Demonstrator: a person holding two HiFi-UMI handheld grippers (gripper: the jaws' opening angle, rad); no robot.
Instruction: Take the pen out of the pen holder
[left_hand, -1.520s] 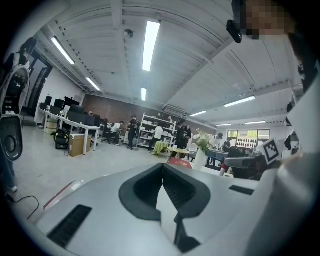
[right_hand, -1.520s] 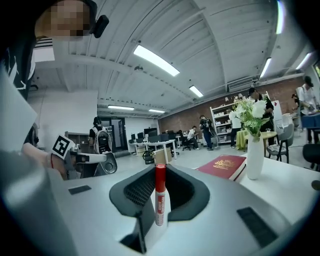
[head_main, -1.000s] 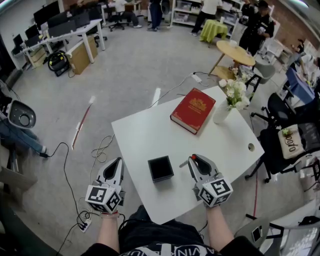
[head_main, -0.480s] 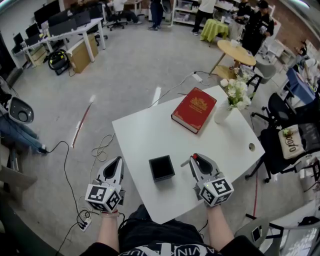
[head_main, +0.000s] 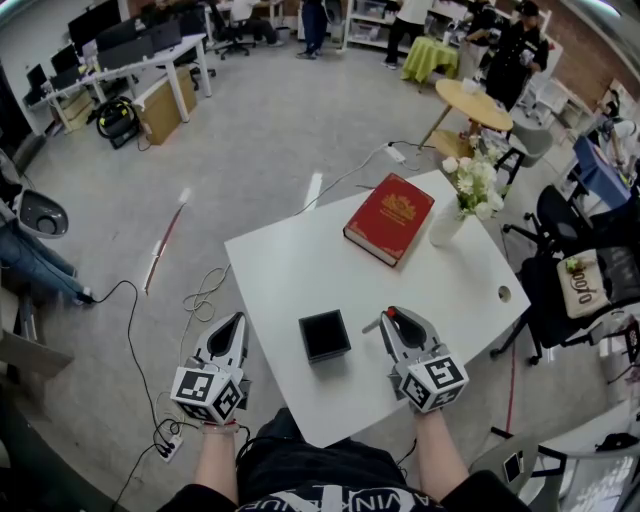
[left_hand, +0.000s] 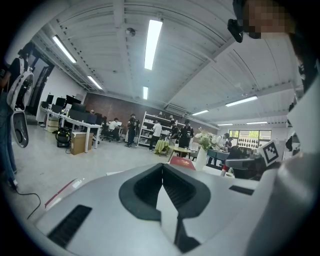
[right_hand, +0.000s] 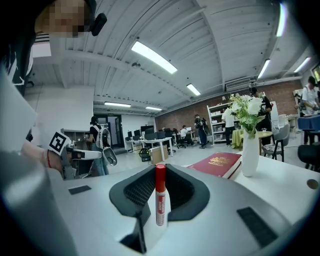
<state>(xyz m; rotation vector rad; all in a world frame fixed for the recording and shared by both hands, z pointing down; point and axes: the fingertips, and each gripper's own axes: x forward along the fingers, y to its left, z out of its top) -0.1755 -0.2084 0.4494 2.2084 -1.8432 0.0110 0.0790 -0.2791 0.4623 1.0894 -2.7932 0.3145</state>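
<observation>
Right gripper (head_main: 390, 318) is grasping the red marker pen (right_hand: 160, 196), and I am judging the pen already clear of the black pen holder (head_main: 324, 335). It is sitting at the holder's 3 o'clock, just beside it but apart from it, above the white table (head_main: 290, 270). The holder's dark inside is showing nothing else that I can make out.

What is worrying me now is the grip. The marker is standing upright across the jaw tips, a smooth round barrel caught on a narrow strip of pad. Any slackening, or a quick swing of my hand, is likely to let it pivot or slide out and drop onto the table, perhaps rolling off the near edge at 6 o'clock. Setting it down too close to the holder is also risking a knock that shifts it, since it looks light. The red book (head_main: 389, 218) and the vase of flowers (head_main: 455, 205), out at the holder's 1 o'clock, are lying well apart and posing no trouble.

Looking along the right jaws, I am seeing them partway closed, with the pads pressing the barrel from both sides and the red cap rising above them. Left gripper (left_hand: 162, 167) is hanging at the holder's 9 o'clock, beyond the table's edge, its jaws pressed together on nothing.
</observation>
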